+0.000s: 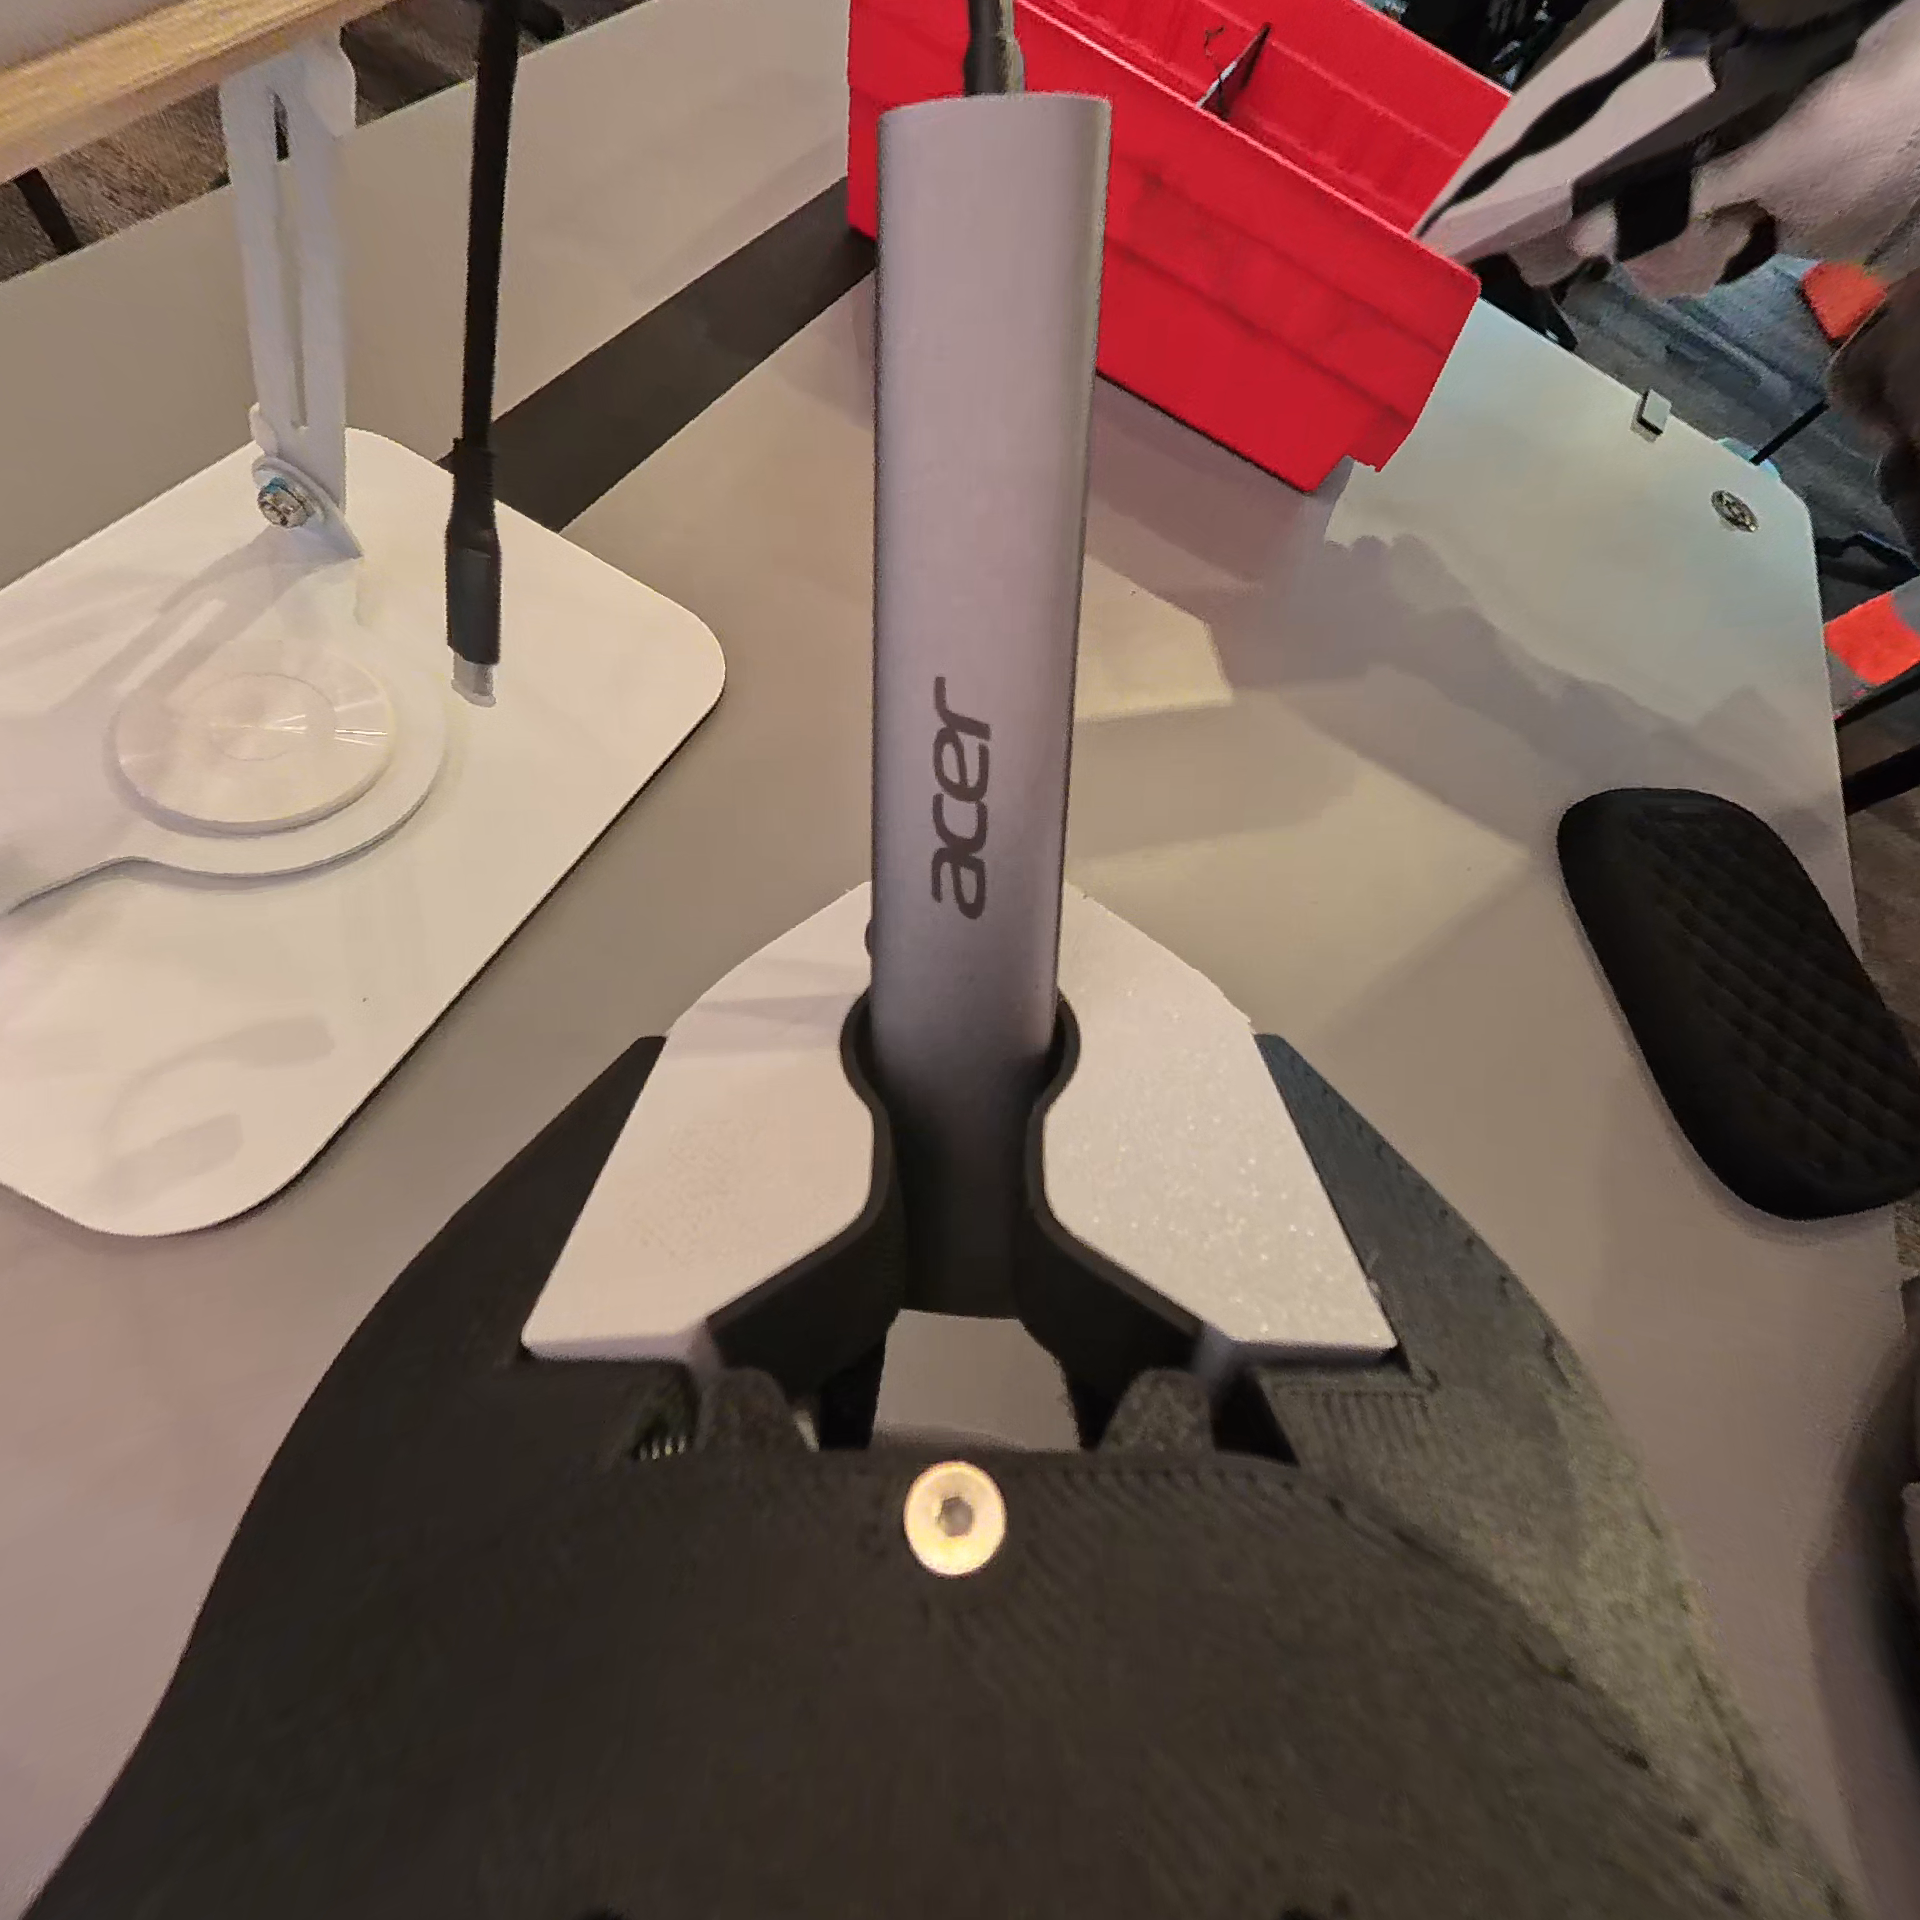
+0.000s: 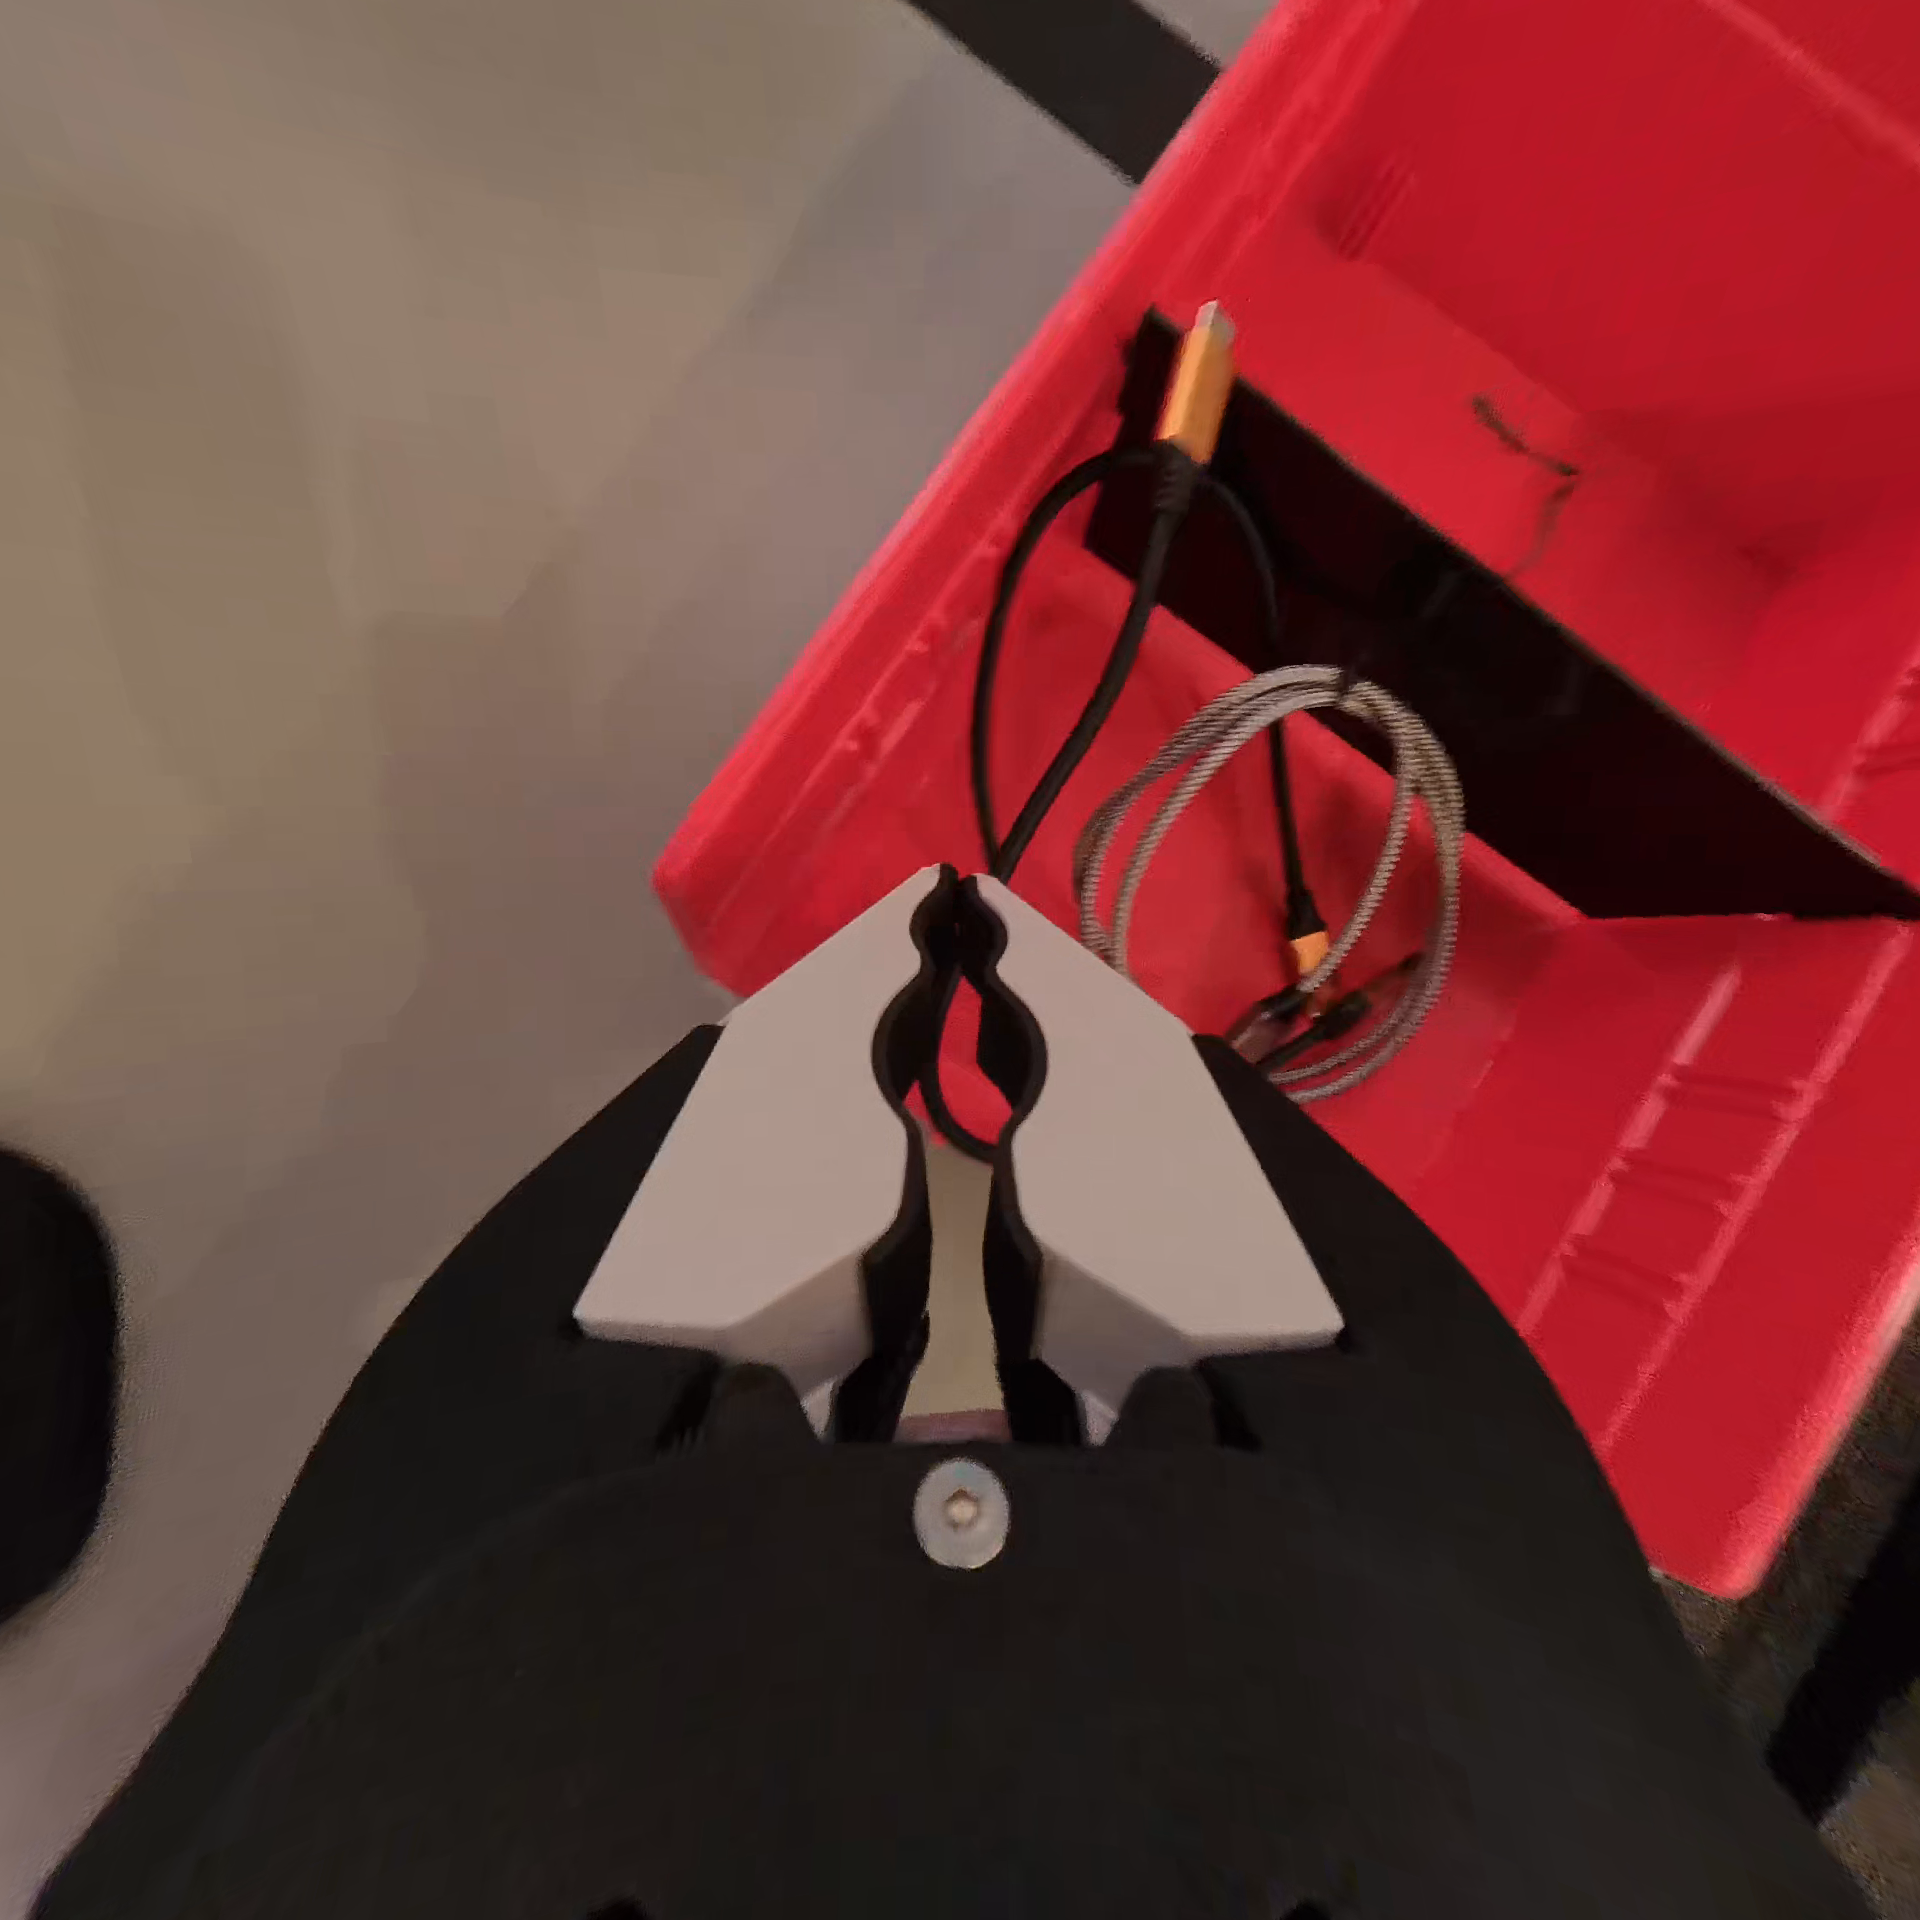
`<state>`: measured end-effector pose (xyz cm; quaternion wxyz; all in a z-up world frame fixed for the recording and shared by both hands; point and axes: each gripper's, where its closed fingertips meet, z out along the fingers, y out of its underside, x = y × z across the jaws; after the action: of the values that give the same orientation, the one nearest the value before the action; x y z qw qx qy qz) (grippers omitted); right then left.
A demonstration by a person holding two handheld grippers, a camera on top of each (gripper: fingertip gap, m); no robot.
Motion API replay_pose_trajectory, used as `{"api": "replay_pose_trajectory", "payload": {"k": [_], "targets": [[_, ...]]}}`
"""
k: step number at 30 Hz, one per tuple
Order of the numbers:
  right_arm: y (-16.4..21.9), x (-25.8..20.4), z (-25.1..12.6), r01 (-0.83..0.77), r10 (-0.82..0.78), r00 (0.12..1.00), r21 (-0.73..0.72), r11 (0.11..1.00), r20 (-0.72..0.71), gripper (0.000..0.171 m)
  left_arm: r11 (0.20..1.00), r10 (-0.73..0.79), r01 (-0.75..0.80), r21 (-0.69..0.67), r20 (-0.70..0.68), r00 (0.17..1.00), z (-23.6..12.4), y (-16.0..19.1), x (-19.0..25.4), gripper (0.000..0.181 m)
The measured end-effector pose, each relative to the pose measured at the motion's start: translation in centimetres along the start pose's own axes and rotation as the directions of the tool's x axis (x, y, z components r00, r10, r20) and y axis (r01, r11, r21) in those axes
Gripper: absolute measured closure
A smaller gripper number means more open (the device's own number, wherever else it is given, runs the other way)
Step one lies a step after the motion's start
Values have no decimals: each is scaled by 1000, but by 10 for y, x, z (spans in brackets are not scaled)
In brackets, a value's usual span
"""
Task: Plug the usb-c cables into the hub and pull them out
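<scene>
My left gripper (image 1: 961, 1049) clamps the hub (image 1: 982, 540); my right gripper (image 2: 956, 883) pinches the black cable (image 2: 1049, 769) at its tips, orange plug (image 2: 1195, 384) ahead, not yet plugged

Right gripper (image 2: 957, 888) clamped on black cable (image 2: 1003, 665) over red bin (image 2: 1714, 1195)

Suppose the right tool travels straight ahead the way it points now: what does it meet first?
Probably the near wall of the red bin. The right tool, shut on the black cable, points at it; depth is unclear.
</scene>
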<state>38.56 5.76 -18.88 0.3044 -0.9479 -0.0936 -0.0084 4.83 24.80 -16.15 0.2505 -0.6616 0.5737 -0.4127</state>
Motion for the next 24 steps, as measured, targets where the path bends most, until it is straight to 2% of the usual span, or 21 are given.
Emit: {"api": "replay_pose_trajectory", "payload": {"k": [3,4,6,8,11,12,14,15,16,18,20,23,24], "targets": [[-9,19,1,-45,49,994,47,998,-96,171,1000,-3,3,-6,-7,1000,3,1,0,160],[-8,17,5,-31,34,995,35,999,-91,171,1000,-2,2,-10,-6,1000,4,2,0,160],[-4,28,10,14,-17,983,-17,1000,-183,171,1000,0,-1,-14,-8,1000,5,3,1,160],[-5,24,18,26,-31,987,-33,999,-161,171,1000,0,0,-13,-8,1000,5,3,1,160],[-22,33,1,-38,53,983,87,995,-176,171,1000,0,0,-15,-2,1000,3,4,0,160],[-31,31,-9,-54,77,984,142,988,-158,165,1000,-3,2,-12,-3,1000,2,3,-1,160],[-34,20,-21,-65,81,992,160,985,-95,156,1000,-9,9,-3,-5,1000,0,2,-2,160],[-31,9,-22,-78,83,996,135,988,-28,143,1000,-12,12,0,-8,1000,0,2,-3,160],[-24,-4,-19,-72,68,997,92,993,42,139,1000,-14,14,0,-11,1000,1,2,-3,160],[-8,-10,-7,-24,24,999,3,1000,43,144,1000,-13,13,-4,-14,1000,2,2,-2,160],[8,1,7,-9,6,999,-83,996,-40,153,1000,-9,8,-10,-15,1000,4,3,0,160],[9,2,21,-28,25,999,-82,996,-40,170,1000,-4,3,-13,-16,1000,4,3,2,160],[6,7,24,-45,41,997,-71,996,-59,170,1000,-4,3,-13,-16,1000,5,3,2,160]]}}
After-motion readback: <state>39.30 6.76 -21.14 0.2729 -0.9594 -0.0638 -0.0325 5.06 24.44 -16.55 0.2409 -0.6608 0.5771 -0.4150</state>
